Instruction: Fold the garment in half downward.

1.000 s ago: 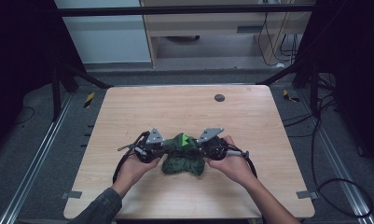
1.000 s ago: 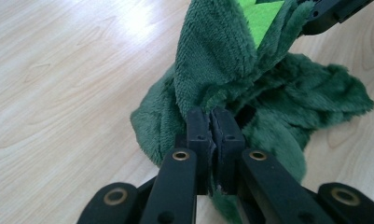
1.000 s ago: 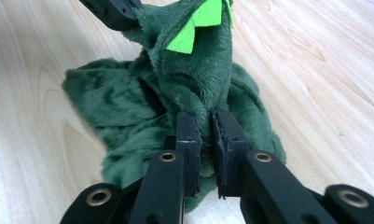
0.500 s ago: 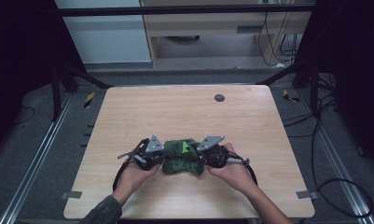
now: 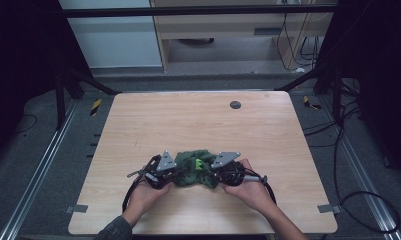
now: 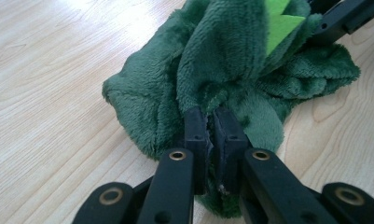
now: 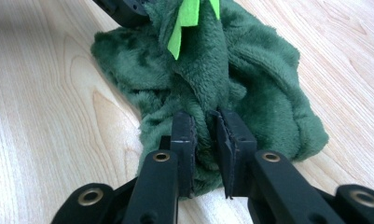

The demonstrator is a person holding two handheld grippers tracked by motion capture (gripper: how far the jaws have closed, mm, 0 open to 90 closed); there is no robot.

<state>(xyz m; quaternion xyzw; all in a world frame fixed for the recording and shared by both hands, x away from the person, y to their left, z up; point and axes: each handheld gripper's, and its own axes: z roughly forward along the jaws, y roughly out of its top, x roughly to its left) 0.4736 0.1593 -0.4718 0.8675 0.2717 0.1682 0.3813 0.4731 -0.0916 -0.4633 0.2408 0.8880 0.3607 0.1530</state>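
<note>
Item: green plush cloth (image 5: 194, 169), bunched on counter (image 5: 198, 120) | left hand-held gripper (image 6: 209, 135): pinching cloth | right hand-held gripper (image 7: 208, 140): pinching cloth

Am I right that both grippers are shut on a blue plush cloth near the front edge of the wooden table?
Not quite: the plush cloth is dark green, not blue, as both gripper views show. The left gripper and right gripper are indeed shut on it, near the table's front edge.

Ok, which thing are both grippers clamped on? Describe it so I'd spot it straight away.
On the wooden table, look near the front edge, between the person's two hands. There lies a bunched dark green plush cloth, pinched by the left gripper and right gripper. Its bright lime felt spikes set it apart from the small dark disc farther back.
</note>
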